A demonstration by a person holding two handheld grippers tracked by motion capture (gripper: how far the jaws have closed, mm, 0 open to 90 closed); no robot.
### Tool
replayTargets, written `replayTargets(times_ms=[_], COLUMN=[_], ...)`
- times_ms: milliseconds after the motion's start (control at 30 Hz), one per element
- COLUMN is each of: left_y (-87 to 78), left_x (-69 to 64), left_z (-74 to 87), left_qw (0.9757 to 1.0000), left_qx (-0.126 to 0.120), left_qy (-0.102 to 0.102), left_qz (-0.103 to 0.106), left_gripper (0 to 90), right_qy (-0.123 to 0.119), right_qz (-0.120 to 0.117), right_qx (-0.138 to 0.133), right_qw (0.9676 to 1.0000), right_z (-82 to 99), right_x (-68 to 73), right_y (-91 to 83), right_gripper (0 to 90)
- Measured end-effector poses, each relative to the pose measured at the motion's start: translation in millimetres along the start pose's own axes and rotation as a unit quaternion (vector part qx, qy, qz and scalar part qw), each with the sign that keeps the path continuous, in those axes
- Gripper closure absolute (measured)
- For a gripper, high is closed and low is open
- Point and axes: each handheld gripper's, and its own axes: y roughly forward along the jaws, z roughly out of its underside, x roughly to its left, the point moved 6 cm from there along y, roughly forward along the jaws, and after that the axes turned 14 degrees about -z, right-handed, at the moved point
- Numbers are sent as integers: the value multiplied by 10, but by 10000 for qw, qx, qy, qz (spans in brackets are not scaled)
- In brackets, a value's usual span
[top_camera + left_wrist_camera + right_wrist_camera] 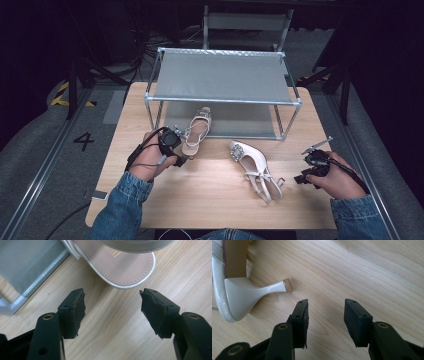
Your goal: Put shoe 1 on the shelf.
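Observation:
Two cream slingback shoes with jewelled buckles lie on the wooden table (210, 200). The left shoe (196, 131) stands upright, its toe under the rack's lower shelf. My left gripper (181, 157) hovers at its heel end. In the left gripper view the jaws (112, 298) are open over bare wood, and the shoe's insole (120, 267) lies just beyond the tips. The right shoe (252, 167) lies on its side. My right gripper (287, 180) sits open just right of its heel. In the right gripper view the thin heel (274, 287) points toward the open gripper (325, 307), not touching it.
A metal shoe rack (222, 75) with two grey fabric shelves stands at the table's far half; its lower frame bar (37, 277) runs close to the left gripper. Bare wood spreads across the table's near half between my forearms.

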Motion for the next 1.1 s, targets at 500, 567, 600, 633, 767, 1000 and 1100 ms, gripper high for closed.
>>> replayTargets(times_ms=[500, 567, 600, 633, 767, 1000, 1100], left_y=[274, 307, 318, 323, 310, 249, 238], left_x=[-96, -125, -135, -138, -137, -139, -151], left_z=[-64, -73, -79, -86, -127, -208, -237], left_qw=[9982, 9983, 9981, 9981, 9972, 9948, 9936], left_qx=[-339, -308, -319, -325, -513, -726, -732], left_qy=[-132, -114, -120, -96, -215, -551, -703], left_qz=[469, 490, 512, 524, 494, 447, 498], left_gripper=[526, 557, 561, 569, 748, 801, 803], right_qy=[23, 25, 19, 19, 22, 41, 47], right_qz=[-29, -36, -34, -34, -34, -27, -23], right_qx=[46, 51, 46, 47, 48, 35, 37], right_qw=[10000, 10000, 10000, 10000, 10000, 10000, 10000], right_z=[4, 5, 4, 5, 7, 14, 21], right_x=[-16, -24, -26, -28, -30, -36, -36], right_y=[34, 32, 32, 31, 30, 32, 30], right_gripper=[560, 559, 559, 560, 559, 559, 560])
